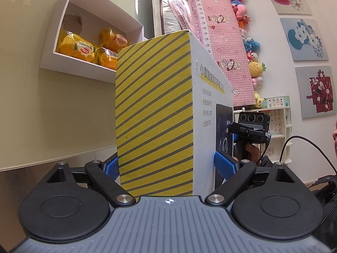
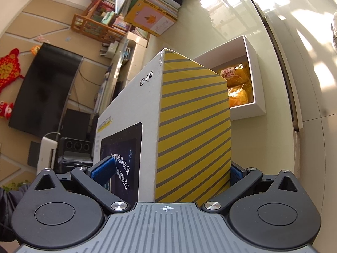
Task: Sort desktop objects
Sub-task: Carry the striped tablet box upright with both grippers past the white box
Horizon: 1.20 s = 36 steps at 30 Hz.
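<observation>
A white carton with yellow-and-grey striped end faces (image 1: 153,113) (image 2: 193,126) fills both views. My left gripper (image 1: 166,166) is shut on one striped end, its blue pads (image 1: 223,165) pressed on the carton's two broad faces. My right gripper (image 2: 170,170) is shut on the opposite striped end, one blue pad (image 2: 103,168) lying over the printed tablet picture. In the left wrist view the right gripper's camera housing (image 1: 251,126) and a hand show past the carton's far end. Whether the carton rests on anything is hidden.
Just behind the carton an open white box (image 1: 73,64) (image 2: 252,107) holds several yellow bread packets (image 1: 84,48) (image 2: 236,84). Pink mat (image 1: 221,31), plush toys and a white shelf (image 1: 282,130) lie beyond. A television (image 2: 44,88) and bookshelf (image 2: 101,21) appear in the right wrist view.
</observation>
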Tool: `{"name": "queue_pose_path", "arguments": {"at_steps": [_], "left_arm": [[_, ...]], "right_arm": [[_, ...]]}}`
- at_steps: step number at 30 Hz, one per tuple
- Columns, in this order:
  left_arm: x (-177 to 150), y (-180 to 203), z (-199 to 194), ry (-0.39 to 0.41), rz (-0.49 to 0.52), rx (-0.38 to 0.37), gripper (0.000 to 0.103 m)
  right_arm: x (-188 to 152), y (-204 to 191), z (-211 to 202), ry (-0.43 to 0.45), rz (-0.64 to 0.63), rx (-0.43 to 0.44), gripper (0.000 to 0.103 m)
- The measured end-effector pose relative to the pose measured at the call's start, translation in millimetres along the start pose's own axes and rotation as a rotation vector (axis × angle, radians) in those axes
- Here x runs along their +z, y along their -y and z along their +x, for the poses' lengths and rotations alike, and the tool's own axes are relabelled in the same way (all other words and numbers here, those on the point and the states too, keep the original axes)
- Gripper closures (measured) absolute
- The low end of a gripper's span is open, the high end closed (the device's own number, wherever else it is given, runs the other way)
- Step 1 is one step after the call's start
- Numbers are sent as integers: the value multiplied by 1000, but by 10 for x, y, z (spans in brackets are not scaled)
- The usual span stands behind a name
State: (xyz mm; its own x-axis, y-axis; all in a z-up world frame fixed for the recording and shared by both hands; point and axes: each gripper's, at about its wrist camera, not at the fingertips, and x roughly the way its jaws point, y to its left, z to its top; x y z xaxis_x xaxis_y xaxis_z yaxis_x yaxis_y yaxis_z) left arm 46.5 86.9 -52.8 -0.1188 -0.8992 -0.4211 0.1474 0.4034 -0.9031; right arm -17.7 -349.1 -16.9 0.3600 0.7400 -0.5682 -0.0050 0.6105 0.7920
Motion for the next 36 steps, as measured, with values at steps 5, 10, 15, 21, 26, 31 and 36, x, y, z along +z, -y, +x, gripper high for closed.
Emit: {"name": "queue_pose_path", "arguments": {"at_steps": [5,10,15,21,26,31,36], "left_arm": [[-68,-33,1,-16,-11,-3,0],[-215,-111,75,-34,-40,-9,0],[-345,-204,132,-39,-75,-21,0],[-321,-283,131,-35,-86,-26,0],[-248,-314,138,-45,-85,-27,0],[-209,-344,192,-63,-93,-35,0],[-207,-380,256,-80,-110,-44,0]], "right_arm": [[-71,6,3,-17,10,-2,0],[-231,66,-9,-36,36,-9,0],[-356,86,-4,-54,56,-25,0],[-320,95,33,-61,54,-29,0],[-282,106,51,-64,55,-31,0],[-290,138,21,-70,68,-40,0],[-307,177,-9,-76,84,-53,0]]}}
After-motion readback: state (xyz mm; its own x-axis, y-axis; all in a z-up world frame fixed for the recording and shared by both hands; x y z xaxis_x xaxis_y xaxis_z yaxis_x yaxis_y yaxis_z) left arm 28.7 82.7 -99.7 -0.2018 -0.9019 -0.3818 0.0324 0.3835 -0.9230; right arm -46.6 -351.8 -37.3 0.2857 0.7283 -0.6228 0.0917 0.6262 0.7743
